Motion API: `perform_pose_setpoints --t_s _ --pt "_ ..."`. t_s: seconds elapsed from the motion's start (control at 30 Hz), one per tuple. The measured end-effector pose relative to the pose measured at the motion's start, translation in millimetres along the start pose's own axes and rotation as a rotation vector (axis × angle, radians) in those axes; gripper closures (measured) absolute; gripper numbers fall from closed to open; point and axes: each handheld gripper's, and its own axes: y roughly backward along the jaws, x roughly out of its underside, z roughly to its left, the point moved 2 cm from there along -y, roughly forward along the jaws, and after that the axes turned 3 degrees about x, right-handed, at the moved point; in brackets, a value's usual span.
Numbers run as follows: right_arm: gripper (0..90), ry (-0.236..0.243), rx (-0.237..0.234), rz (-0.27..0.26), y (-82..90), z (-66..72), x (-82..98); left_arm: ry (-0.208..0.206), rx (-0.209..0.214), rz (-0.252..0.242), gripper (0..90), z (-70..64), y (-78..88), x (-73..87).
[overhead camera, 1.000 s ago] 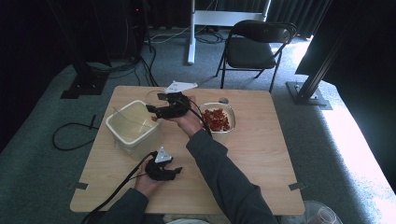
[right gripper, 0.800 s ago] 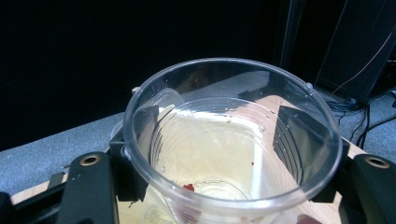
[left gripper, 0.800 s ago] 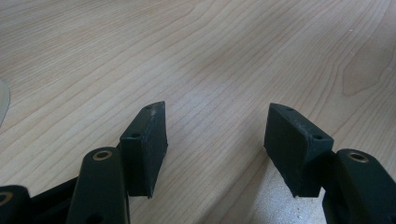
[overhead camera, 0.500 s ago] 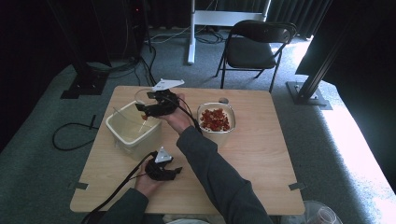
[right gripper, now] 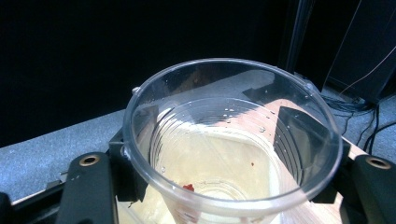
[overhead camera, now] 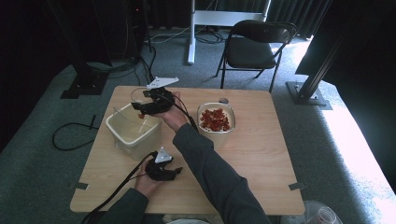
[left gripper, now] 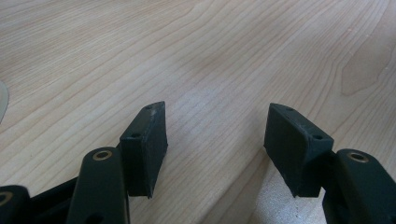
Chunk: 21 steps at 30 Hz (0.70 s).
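My right gripper (overhead camera: 142, 105) is shut on a clear plastic cup (overhead camera: 138, 96), held above the far edge of a translucent tub (overhead camera: 122, 136) at the table's left. In the right gripper view the cup (right gripper: 229, 140) sits between both pads (right gripper: 127, 176), nearly empty, with a small red bit (right gripper: 188, 187) at its bottom. A white bowl (overhead camera: 232, 122) of red pieces (overhead camera: 215, 119) stands to the right of that hand. My left gripper (overhead camera: 176, 171) rests low on the table near the front edge, open. The left gripper view shows only bare wood (left gripper: 233, 56) between its jaws (left gripper: 217, 135).
The wooden table (overhead camera: 261, 172) ends just behind the tub and bowl. A black folding chair (overhead camera: 256, 46) and a white stand (overhead camera: 191, 32) are beyond the far edge. Cables (overhead camera: 70, 135) lie on the carpet at the left. A cable (overhead camera: 116, 191) trails from my left gripper.
My right gripper has carried the cup to the left, from beside the bowl to above the tub's far edge. The left gripper has stayed where it was.
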Motion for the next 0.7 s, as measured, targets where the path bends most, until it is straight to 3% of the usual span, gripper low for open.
perform_pose_setpoints --t_s 0.07,0.23,0.43,0.7 --pt "31.0 -0.001 0.005 0.0 -0.3 -0.6 -0.1 0.0 0.0 0.0 40.0 0.0 0.0 0.0" --pt "14.6 -0.046 -0.035 -0.031 -1.2 -4.7 -0.6 0.001 0.003 -0.001 40.0 0.2 -0.1 0.0" --pt "15.2 -0.052 -0.071 -0.048 1.3 -4.7 -1.4 0.002 0.003 -0.001 40.0 0.2 0.0 0.0" --pt "17.8 -0.037 -0.032 -0.071 20.0 -8.2 -1.9 0.002 0.007 -0.003 40.1 0.1 -0.2 0.0"
